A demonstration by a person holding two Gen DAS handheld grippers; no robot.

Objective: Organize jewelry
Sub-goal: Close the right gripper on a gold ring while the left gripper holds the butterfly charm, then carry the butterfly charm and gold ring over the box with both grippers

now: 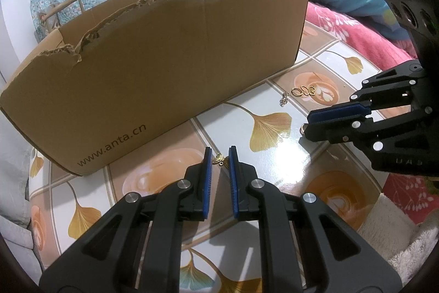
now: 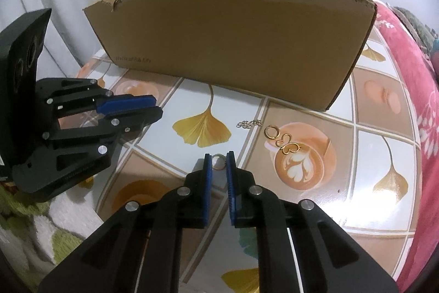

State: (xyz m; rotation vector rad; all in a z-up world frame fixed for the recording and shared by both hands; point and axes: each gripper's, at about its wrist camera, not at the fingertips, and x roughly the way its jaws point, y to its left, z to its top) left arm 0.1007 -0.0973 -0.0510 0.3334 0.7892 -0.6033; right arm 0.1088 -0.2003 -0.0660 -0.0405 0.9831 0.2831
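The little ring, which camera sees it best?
The right wrist view: the ring shows whole, pinched at the right tool's tips. In the left wrist view only a sliver peeks out beside that tool.

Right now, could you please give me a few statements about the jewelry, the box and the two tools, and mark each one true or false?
1. The left tool grips a gold butterfly charm. True.
2. The right tool holds a long silver chain. False: a small ring sits between its pads; the silver chain lies on the table.
3. The cardboard box has a torn top edge. True.
4. The gold ring and butterfly outline lie inside the box. False: they lie on the table in front of it.
5. The tablecloth shows ginkgo leaves. True.
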